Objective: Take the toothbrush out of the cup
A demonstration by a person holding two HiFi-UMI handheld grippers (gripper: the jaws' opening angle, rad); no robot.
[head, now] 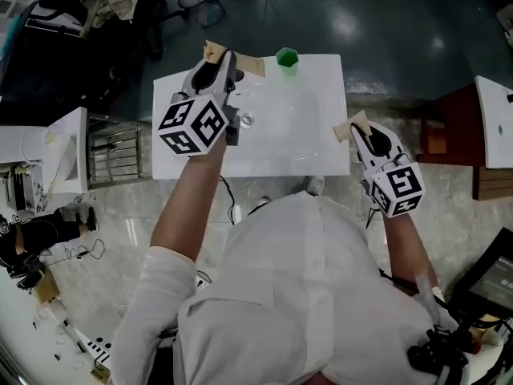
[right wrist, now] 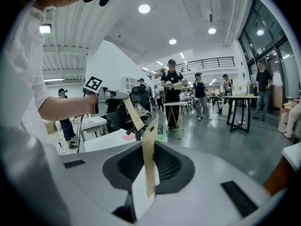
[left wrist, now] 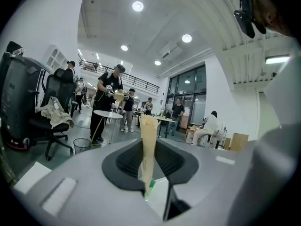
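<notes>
Left gripper (head: 215, 53) has its jaws slightly parted with nothing between them, and the right gripper (head: 353, 127) is the same, held at the right edge of the white table (head: 170, 167). The green cup (head: 287, 58) stands upright at the table's far edge, near the left gripper's tips on their right side. The toothbrush is too small to make out

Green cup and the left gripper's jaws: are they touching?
Apart. The head view shows bare white table between the left gripper and the green cup.
</notes>
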